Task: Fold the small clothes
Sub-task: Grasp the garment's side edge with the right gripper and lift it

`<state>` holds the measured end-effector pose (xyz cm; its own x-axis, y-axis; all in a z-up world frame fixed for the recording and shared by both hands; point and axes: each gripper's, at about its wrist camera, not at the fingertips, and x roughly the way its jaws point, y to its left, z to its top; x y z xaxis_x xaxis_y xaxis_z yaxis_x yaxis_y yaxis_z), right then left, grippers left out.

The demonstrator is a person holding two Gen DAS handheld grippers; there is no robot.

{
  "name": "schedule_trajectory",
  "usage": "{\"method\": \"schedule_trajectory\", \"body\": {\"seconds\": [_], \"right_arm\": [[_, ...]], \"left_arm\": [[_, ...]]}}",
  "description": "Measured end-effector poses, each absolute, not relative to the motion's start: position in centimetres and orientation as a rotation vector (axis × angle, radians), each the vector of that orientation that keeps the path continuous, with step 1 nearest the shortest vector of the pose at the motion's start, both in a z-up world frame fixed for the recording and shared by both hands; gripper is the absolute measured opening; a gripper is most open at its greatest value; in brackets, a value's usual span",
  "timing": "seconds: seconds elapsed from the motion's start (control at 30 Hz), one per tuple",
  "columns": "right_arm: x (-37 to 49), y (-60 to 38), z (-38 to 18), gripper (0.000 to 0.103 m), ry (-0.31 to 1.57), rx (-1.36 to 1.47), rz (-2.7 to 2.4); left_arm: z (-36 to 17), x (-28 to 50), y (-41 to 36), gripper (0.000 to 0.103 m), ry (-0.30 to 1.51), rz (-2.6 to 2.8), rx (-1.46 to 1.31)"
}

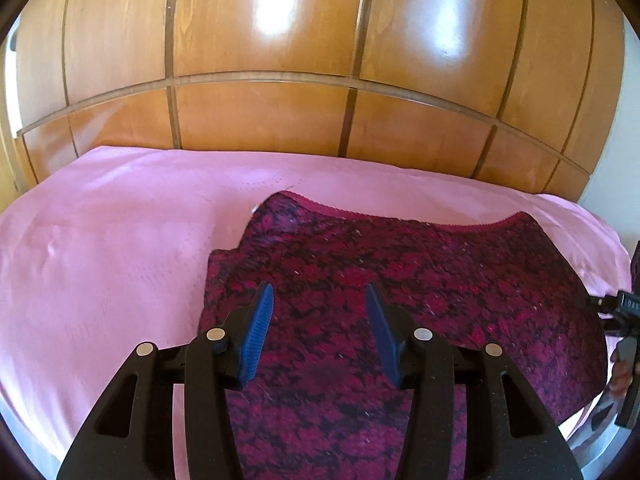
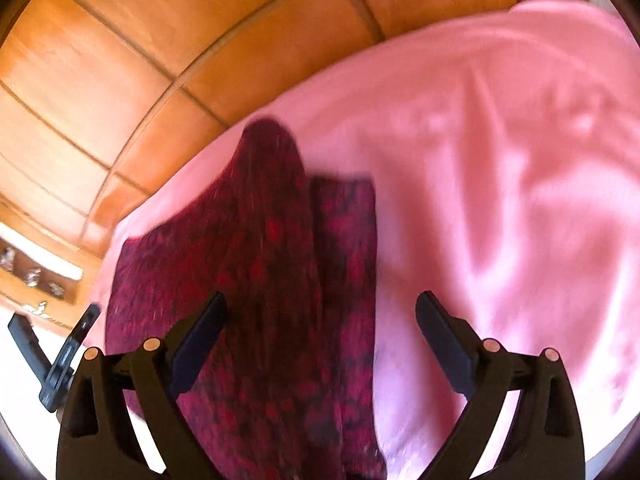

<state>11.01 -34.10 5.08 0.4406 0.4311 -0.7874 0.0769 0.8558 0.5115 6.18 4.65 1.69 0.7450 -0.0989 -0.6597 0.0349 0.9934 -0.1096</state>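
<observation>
A small dark red and black patterned garment lies flat on the pink bedsheet, with a scalloped red waistband along its far edge. My left gripper is open and empty just above the garment's near left part. In the right wrist view, which is blurred, the garment lies on the sheet with a fold ridge running along its length. My right gripper is open wide and empty above the garment's right edge.
A glossy wooden panelled wardrobe rises just behind the bed. The right gripper's handle shows at the right edge of the left wrist view. The left gripper's body and a wooden shelf show at the left of the right wrist view.
</observation>
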Motion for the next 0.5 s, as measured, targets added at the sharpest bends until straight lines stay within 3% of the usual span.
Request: {"method": "schedule_trajectory", "body": {"seconds": [0.27, 0.5], "right_arm": [[7.7, -32.8, 3.3, 0.094, 1.153, 0.552, 0.395], [7.0, -30.6, 4.0, 0.059, 1.171, 0.454, 0.421]], "left_arm": [[0.5, 5.5, 3.3, 0.047, 0.768, -0.134, -0.112], [-2.0, 6.2, 3.2, 0.047, 0.832, -0.16, -0.142]]}}
